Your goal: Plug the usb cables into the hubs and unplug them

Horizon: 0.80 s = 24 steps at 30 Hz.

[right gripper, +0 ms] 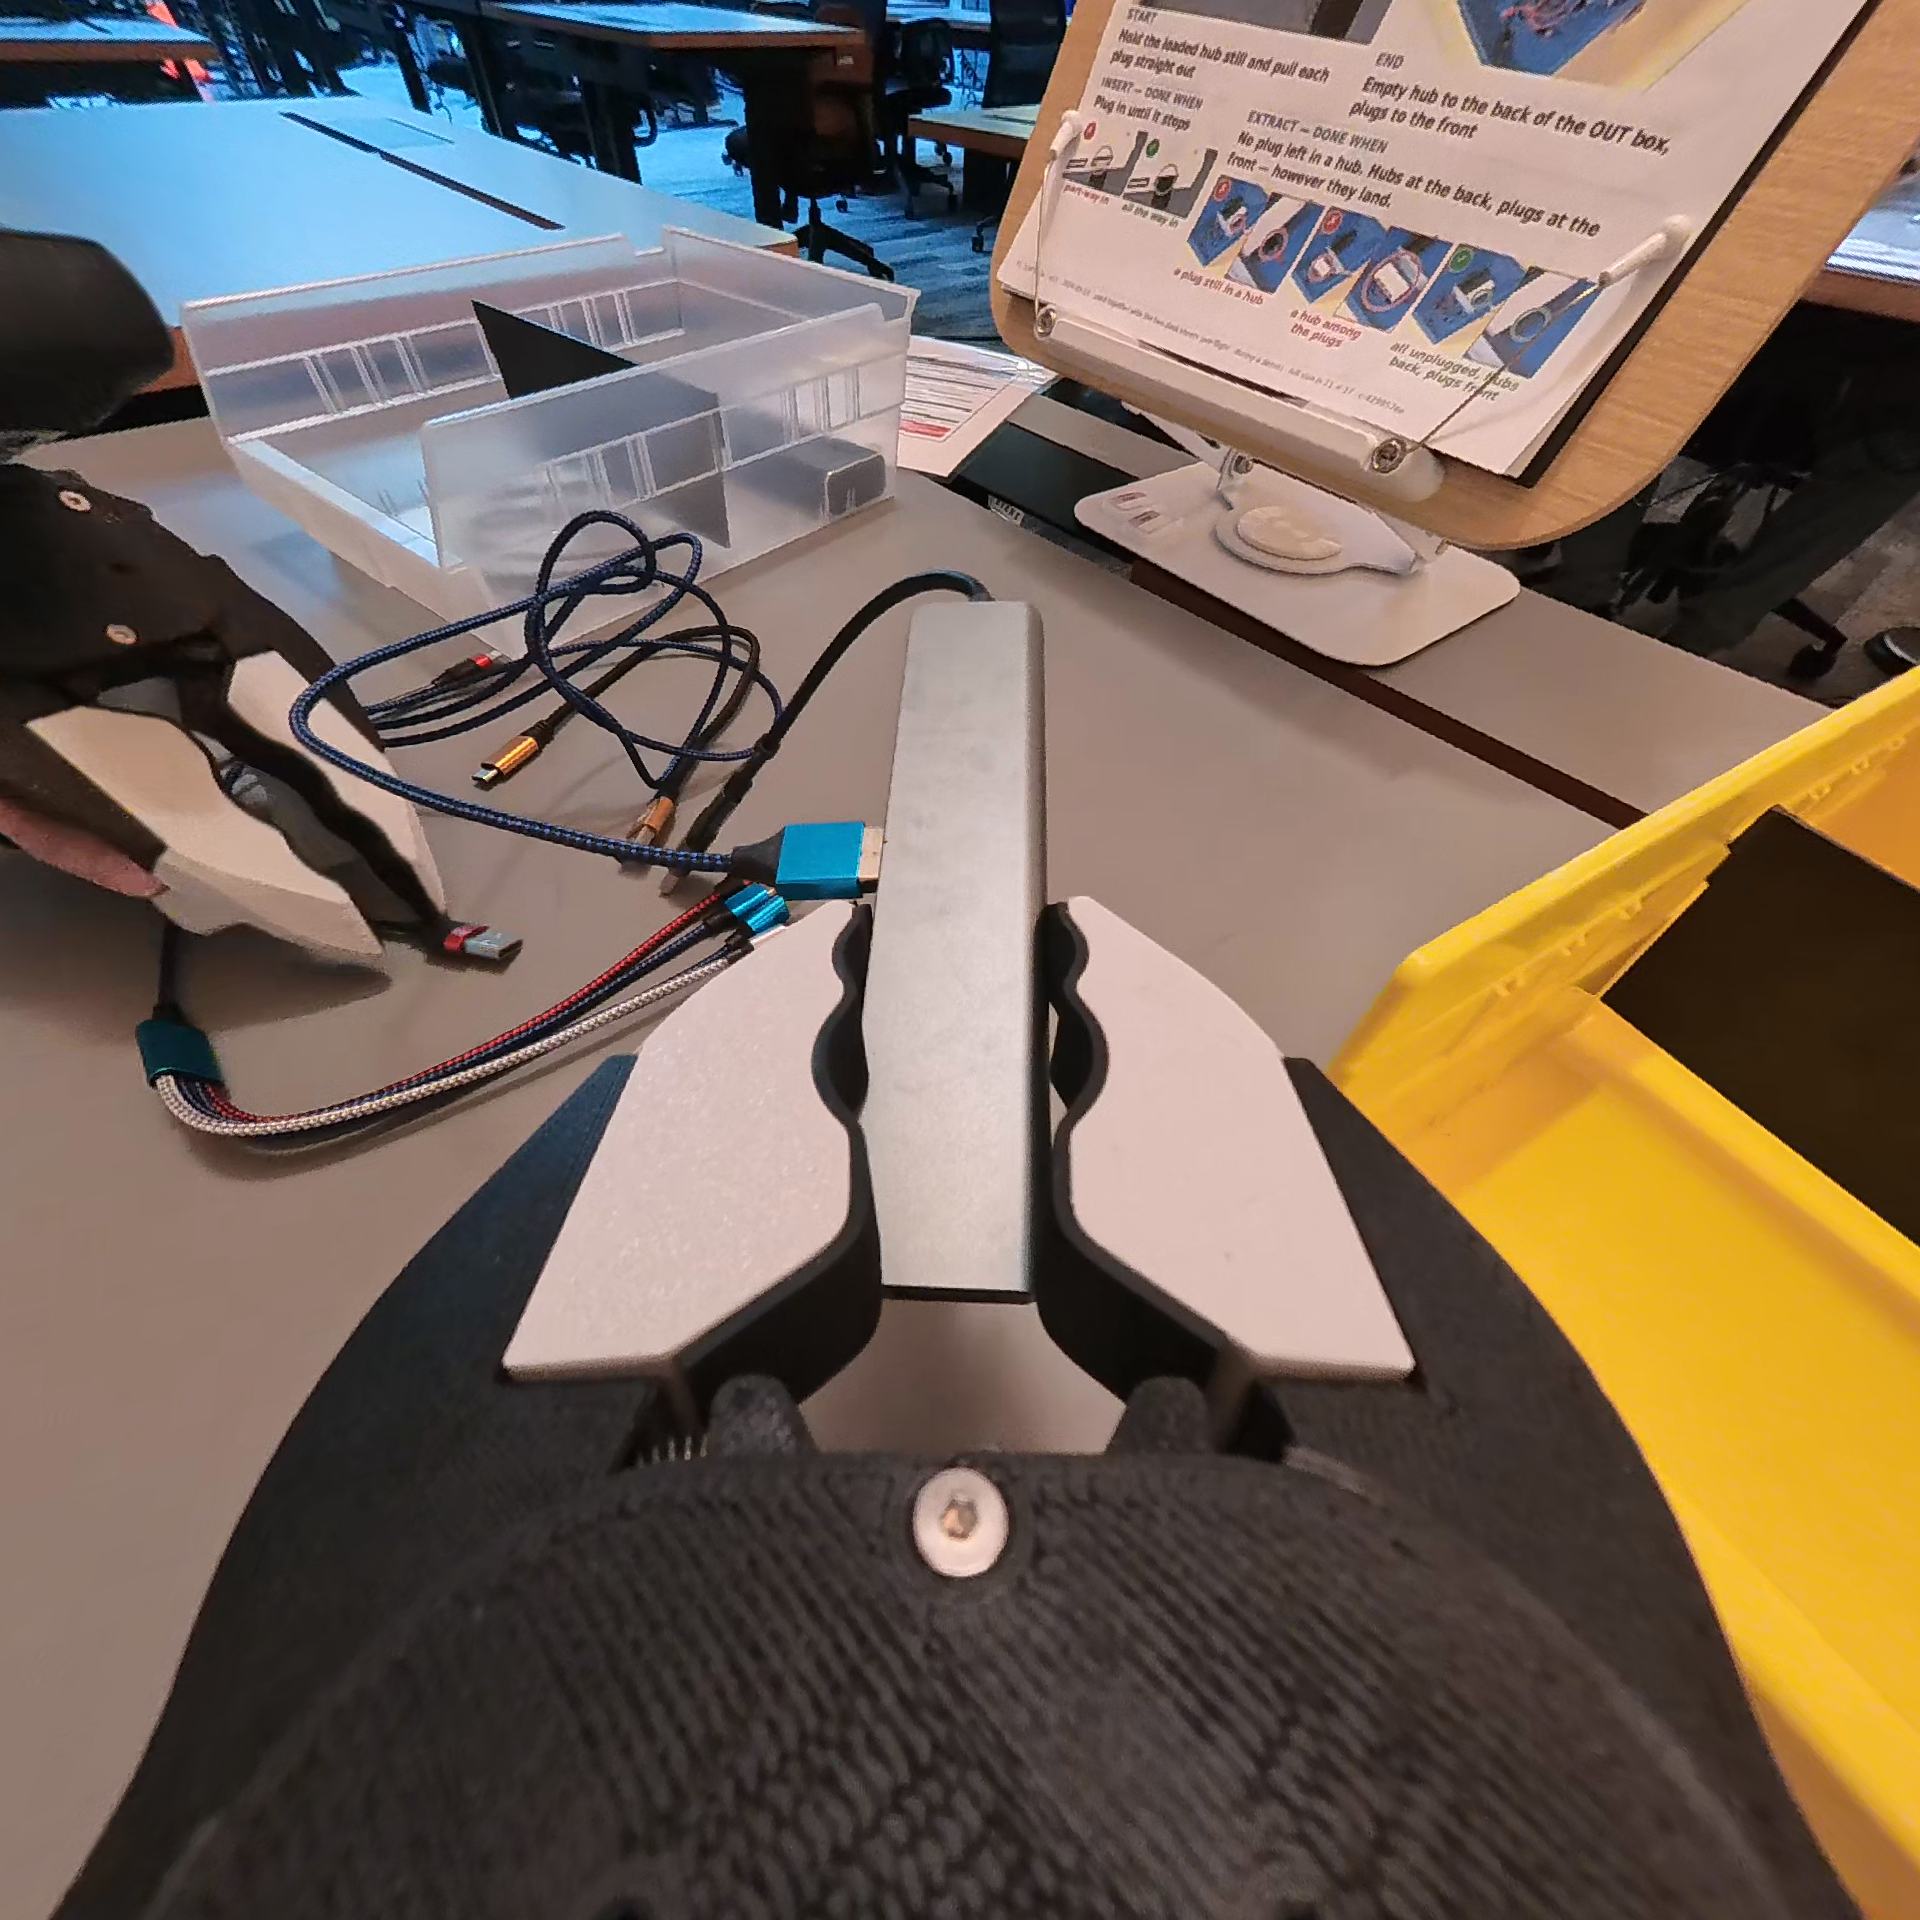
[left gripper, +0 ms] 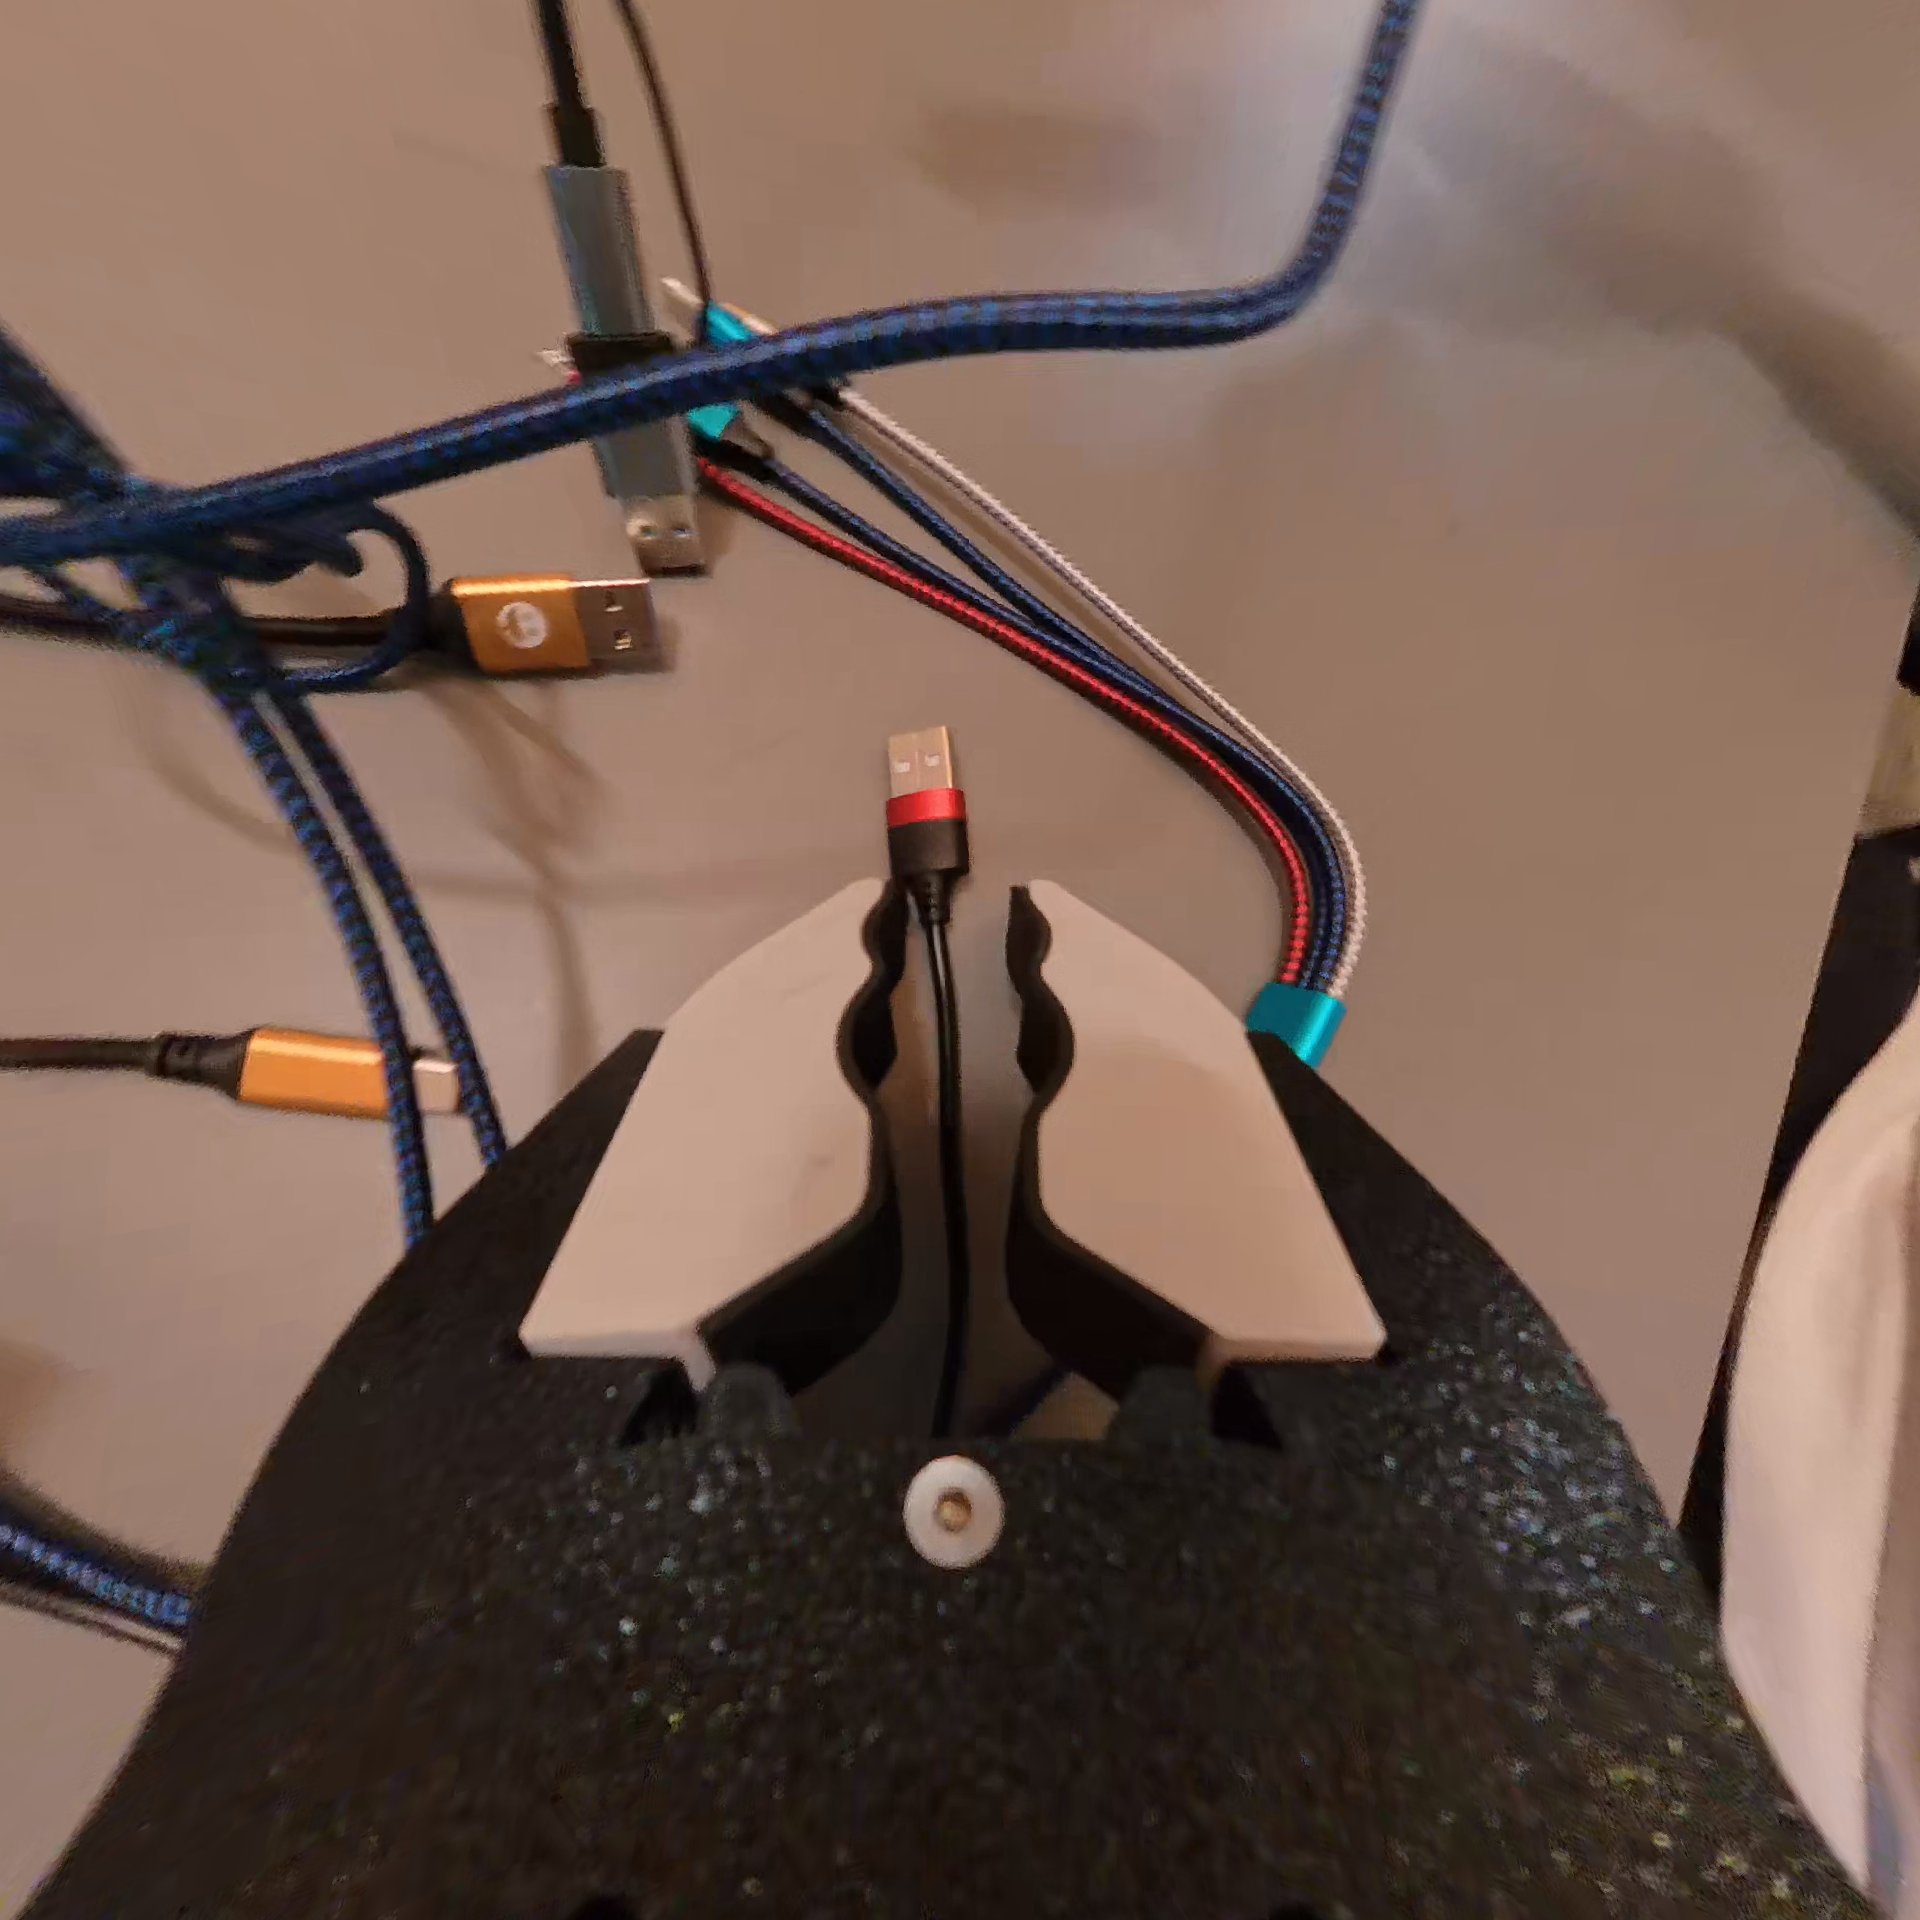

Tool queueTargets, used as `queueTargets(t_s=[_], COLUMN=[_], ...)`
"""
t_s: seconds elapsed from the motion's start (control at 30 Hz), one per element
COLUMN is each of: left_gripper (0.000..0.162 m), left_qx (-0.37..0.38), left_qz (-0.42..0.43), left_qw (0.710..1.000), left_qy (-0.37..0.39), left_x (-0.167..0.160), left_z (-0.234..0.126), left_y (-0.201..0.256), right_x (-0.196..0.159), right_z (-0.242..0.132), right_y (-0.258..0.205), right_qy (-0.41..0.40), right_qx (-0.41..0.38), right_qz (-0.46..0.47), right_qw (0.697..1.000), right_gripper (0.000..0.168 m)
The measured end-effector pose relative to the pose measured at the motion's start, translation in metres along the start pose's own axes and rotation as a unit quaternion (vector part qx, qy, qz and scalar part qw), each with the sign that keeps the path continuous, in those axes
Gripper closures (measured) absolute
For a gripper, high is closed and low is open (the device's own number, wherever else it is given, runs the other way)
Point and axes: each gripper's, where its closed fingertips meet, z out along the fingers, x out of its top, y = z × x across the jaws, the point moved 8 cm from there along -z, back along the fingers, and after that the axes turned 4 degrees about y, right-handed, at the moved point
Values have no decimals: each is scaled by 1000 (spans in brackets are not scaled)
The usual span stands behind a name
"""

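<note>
Between the fingers of the right tool (right gripper: 956, 909) lies the grey hub (right gripper: 961, 935), a long metal bar clamped along both sides and pointing away across the grey surface (right gripper: 1247, 810). Plugged into the hub's left side, just ahead of the fingertips, is a large blue plug (right gripper: 821, 860) on a blue braided cable (right gripper: 499, 810). Close below that plug, a fan of thin red, blue and white braided leads (right gripper: 468, 1060) ends in small teal connectors beside the hub; whether they are seated I cannot tell. Those leads gather in a teal collar (right gripper: 179, 1049) well left of the hub.

Left of the hub, the left tool (right gripper: 416, 930) points its tips down at the surface. In its own view the left tool (left gripper: 948, 894) has its fingers drawn close around a thin black cable (left gripper: 943, 1091), gripping it just behind the red-collared USB plug (left gripper: 923, 790), which sticks out past the fingertips with its metal end bare and free of any port.

Beyond the hub to the left, loose cables lie in a coil, among them two gold-shelled plugs (right gripper: 509, 756). Farther behind stands a clear plastic bin (right gripper: 561, 395) with a dark divider. Right of the hub sits a yellow bin (right gripper: 1621, 1195), and behind the hub's far end a wooden stand (right gripper: 1704, 395) holds a printed instruction sheet (right gripper: 1351, 187).
</note>
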Motion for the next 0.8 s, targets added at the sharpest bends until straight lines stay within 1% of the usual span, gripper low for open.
queueTargets(t_s=[0.1,0.17,0.23,0.27,0.37,0.5,0.63,0.8], left_gripper=[143,149,159,159,159,157,157,157], left_qx=[12,22,28,32,47,75,112,112], left_qz=[-58,-100,-114,-115,-89,-19,52,45], left_qw=[998,995,993,993,995,997,992,993], left_qy=[12,14,17,19,15,0,-6,-3], left_x=[0,0,-1,-1,-2,-3,-4,-5], left_z=[-1,-1,-1,-1,0,2,5,5], left_y=[-4,-5,-5,-5,-2,6,13,13], right_x=[0,-1,-2,-2,-2,-2,-2,-2], right_z=[0,0,1,1,1,1,2,4], right_y=[1,1,1,1,0,0,0,-3], right_qy=[0,0,-1,-1,-2,-3,-4,-3], right_qx=[0,0,2,2,2,2,3,5], right_qz=[1,2,3,3,3,3,3,-1], right_qw=[1000,1000,1000,1000,1000,1000,1000,1000], right_gripper=[136,136,136,136,136,136,136,136])
